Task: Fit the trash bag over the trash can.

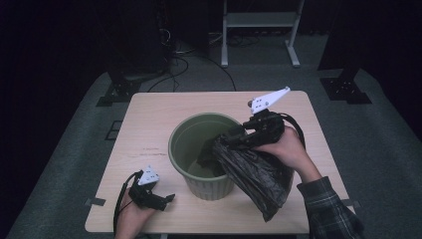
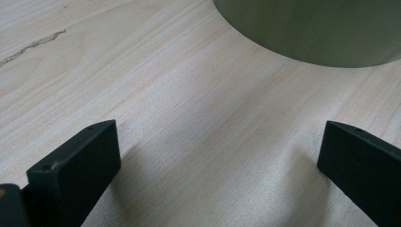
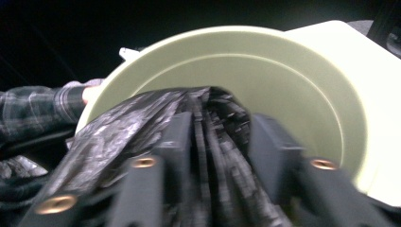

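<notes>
dark floor and black curtains surround one pale wooden table. on it, the right gripper is held by the person's right hand over the far right side of the one green bucket; its two jaws are clamped on a bunched fold of the one black plastic bag, the fold squeezed between them in the right gripper view. a part of the bag hangs down inside the bucket, while the bulk of it drapes over the rim and down the outside toward the table's near edge. the left gripper rests low by the near left corner of the table in the left hand, its jaws spread wide with nothing but bare wood between them, the bucket's wall near but apart ahead. two plaid sleeves belong to the person; one shows in the high view.
</notes>
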